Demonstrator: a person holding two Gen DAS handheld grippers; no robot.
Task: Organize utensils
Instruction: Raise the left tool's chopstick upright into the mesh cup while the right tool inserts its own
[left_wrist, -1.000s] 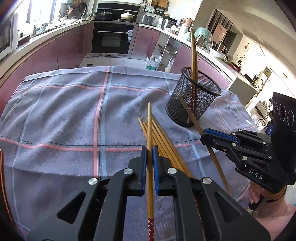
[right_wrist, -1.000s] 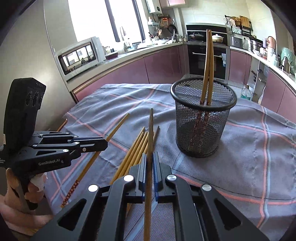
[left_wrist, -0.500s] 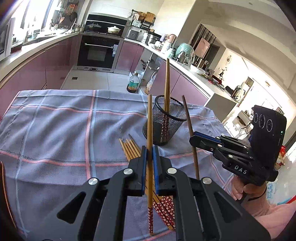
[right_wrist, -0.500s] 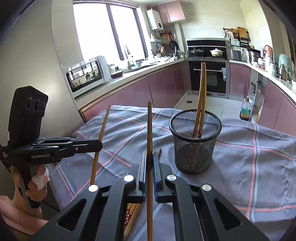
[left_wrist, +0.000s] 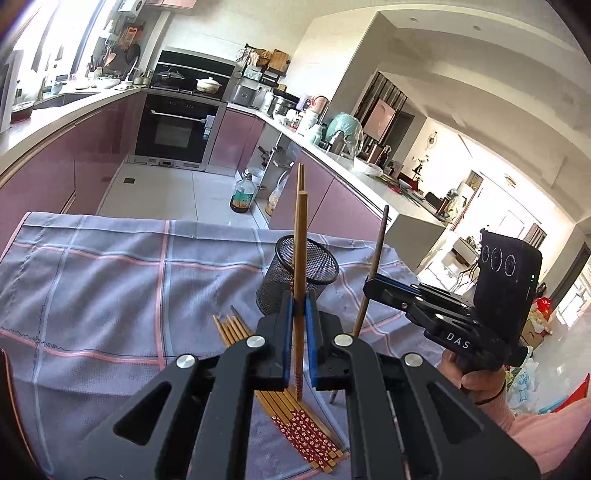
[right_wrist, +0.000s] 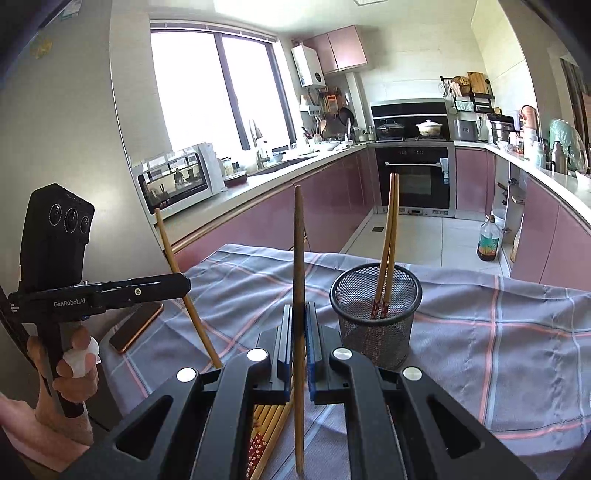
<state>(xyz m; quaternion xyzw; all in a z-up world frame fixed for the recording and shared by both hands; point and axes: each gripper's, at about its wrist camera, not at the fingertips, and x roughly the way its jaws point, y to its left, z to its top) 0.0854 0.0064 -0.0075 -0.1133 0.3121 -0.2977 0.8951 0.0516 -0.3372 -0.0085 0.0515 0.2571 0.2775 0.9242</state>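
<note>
Above the checked cloth (left_wrist: 110, 280), both tools, each clamping one chopstick, have risen higher since a second ago.

Readable markings on the two handheld grippers

"DAS" stands in white on the right gripper (left_wrist: 373, 286) body, behind its fingers; "GenRobot.AI" is printed on the left gripper (right_wrist: 184, 286) arm, behind its fingers.
</note>
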